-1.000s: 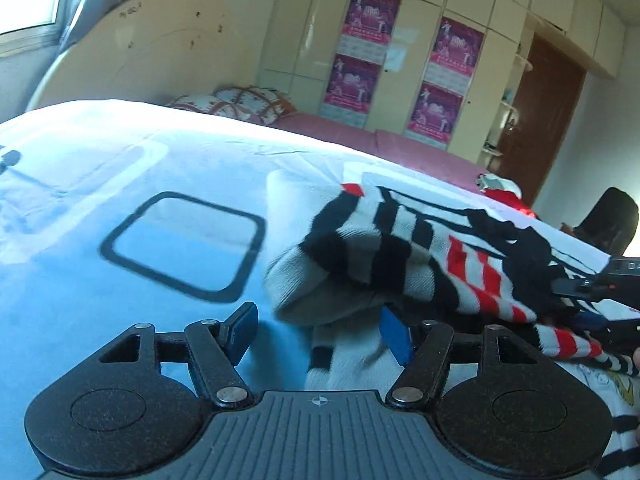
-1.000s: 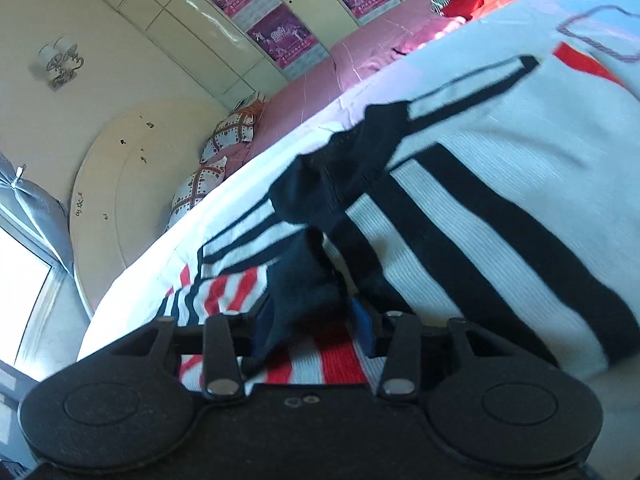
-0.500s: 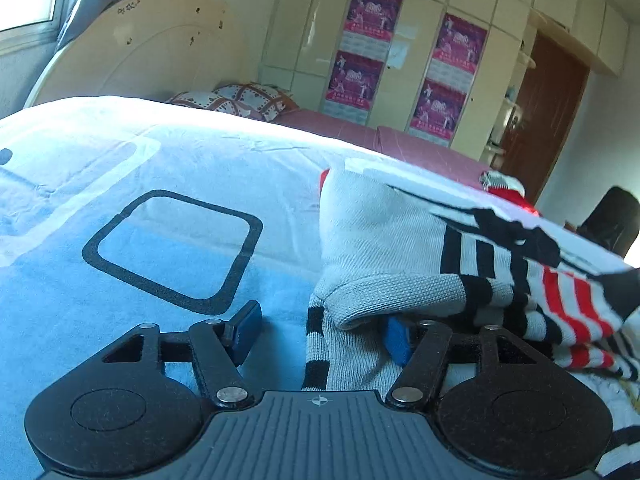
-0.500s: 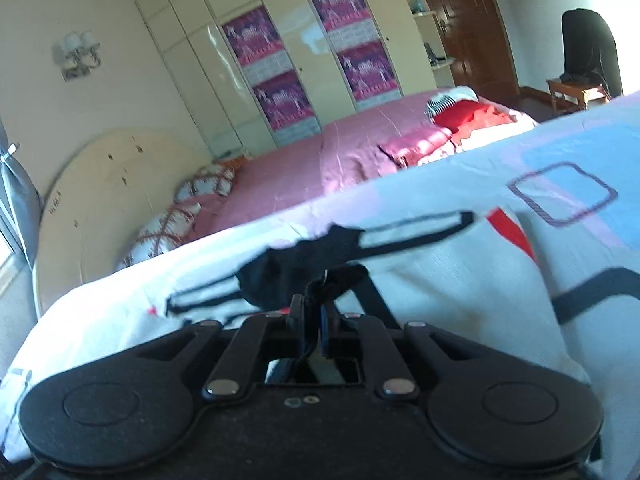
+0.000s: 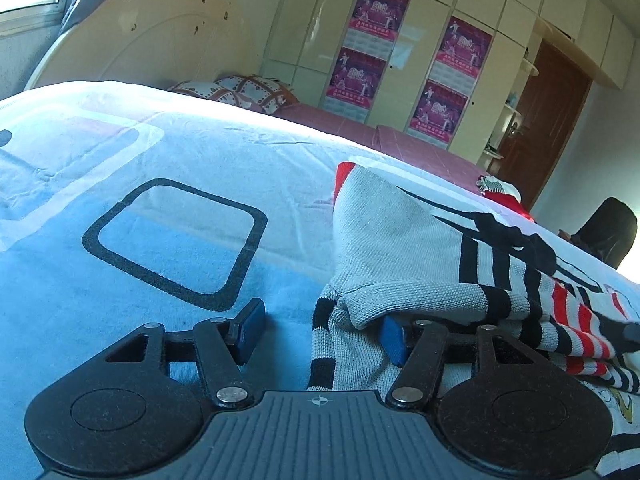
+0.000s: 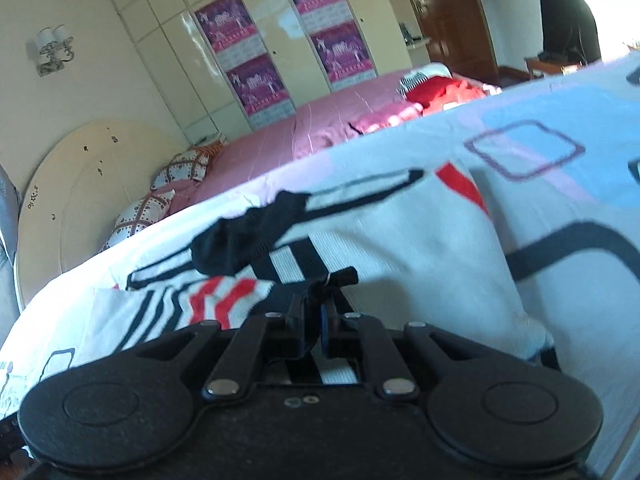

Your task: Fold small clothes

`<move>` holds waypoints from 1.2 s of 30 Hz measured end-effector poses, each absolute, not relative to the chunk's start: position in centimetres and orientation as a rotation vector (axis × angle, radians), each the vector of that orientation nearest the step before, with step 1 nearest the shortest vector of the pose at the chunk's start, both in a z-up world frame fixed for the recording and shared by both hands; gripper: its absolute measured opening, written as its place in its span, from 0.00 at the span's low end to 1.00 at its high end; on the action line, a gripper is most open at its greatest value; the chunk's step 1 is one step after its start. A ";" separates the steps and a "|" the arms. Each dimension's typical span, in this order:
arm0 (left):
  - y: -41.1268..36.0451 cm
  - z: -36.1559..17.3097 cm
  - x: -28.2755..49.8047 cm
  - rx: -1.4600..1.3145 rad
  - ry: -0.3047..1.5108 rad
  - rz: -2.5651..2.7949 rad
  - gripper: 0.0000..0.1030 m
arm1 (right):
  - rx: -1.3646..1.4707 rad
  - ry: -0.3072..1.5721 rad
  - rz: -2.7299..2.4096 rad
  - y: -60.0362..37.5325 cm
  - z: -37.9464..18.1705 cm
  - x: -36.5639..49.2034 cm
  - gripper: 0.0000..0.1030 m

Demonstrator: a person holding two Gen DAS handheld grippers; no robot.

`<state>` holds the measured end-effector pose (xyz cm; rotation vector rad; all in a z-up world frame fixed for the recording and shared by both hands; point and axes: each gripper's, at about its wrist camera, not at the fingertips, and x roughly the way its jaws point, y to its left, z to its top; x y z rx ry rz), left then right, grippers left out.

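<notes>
A small knit sweater point(image 5: 400, 248), grey-white with black and red stripes, lies on the blue and white bedsheet point(image 5: 120, 152). My left gripper point(image 5: 323, 334) rests open at its near left edge. A folded grey hem drapes over the right pad point(image 5: 394, 340), while the left pad point(image 5: 252, 328) sits bare on the sheet. In the right wrist view the sweater point(image 6: 400, 232) spreads ahead, with a bunched black part point(image 6: 248, 240) on top. My right gripper point(image 6: 314, 318) is shut on a black strip of the sweater that pokes up past its tips.
A second bed with a pink cover point(image 6: 300, 128) and patterned pillows point(image 5: 248, 88) stands behind. Red clothes point(image 6: 440, 88) are piled on it. Cream wardrobes with posters point(image 5: 372, 40), a brown door point(image 5: 552, 120) and a black chair point(image 5: 608, 232) line the far side.
The right gripper went from open around black fabric to shut on it and drew back. The striped heap in front of the left gripper was pulled right, leaving plain grey knit there.
</notes>
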<state>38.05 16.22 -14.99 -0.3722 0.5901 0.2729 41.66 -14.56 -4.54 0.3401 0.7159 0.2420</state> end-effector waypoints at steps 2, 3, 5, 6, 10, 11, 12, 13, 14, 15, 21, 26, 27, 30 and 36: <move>16.2 -15.0 38.2 -0.368 0.592 0.271 0.59 | 0.359 0.729 0.237 -14.8 -5.0 41.5 0.09; 16.2 -15.0 38.1 -0.371 0.591 0.272 0.59 | 0.374 0.729 0.237 -15.0 -5.2 41.4 0.08; 16.3 -15.0 38.1 -0.377 0.588 0.269 0.59 | 0.386 0.706 0.243 -15.2 -4.7 40.8 0.08; 16.3 -15.1 38.2 -0.380 0.588 0.268 0.59 | 0.382 0.690 0.249 -15.1 -4.3 40.4 0.08; 16.0 -15.2 38.7 -0.349 0.601 0.274 0.59 | 0.362 0.722 0.215 -15.2 -4.7 40.3 0.08; 15.9 -15.2 38.8 -0.344 0.605 0.273 0.59 | 0.369 0.740 0.208 -15.4 -5.2 40.3 0.08; 15.9 -15.2 38.9 -0.340 0.608 0.270 0.59 | 0.369 0.753 0.204 -15.4 -5.6 40.3 0.08; 16.0 -15.2 39.0 -0.338 0.611 0.266 0.59 | 0.357 0.757 0.202 -15.4 -6.0 40.2 0.08; 16.0 -15.2 39.0 -0.338 0.613 0.262 0.59 | 0.348 0.757 0.204 -15.4 -6.1 40.1 0.08; 16.1 -15.1 39.1 -0.334 0.622 0.255 0.59 | 0.345 0.757 0.206 -15.4 -6.2 40.1 0.09; 16.7 -11.7 35.5 -0.244 0.549 0.240 0.59 | 0.330 0.664 0.219 -17.1 -3.5 38.9 0.17; 13.0 -9.8 39.5 -0.211 0.533 0.066 0.59 | 0.233 0.674 0.308 -14.0 -3.6 40.2 0.16; 11.9 -10.1 40.6 -0.199 0.542 0.039 0.59 | 0.204 0.681 0.339 -12.9 -3.8 40.3 0.16; 9.7 -12.5 42.5 -0.152 0.629 0.028 0.59 | 0.100 0.714 0.391 -10.2 -4.7 40.3 0.13; 9.7 -13.9 41.9 -0.105 0.654 -0.015 0.60 | 0.055 0.736 0.379 -10.1 -5.8 40.3 0.12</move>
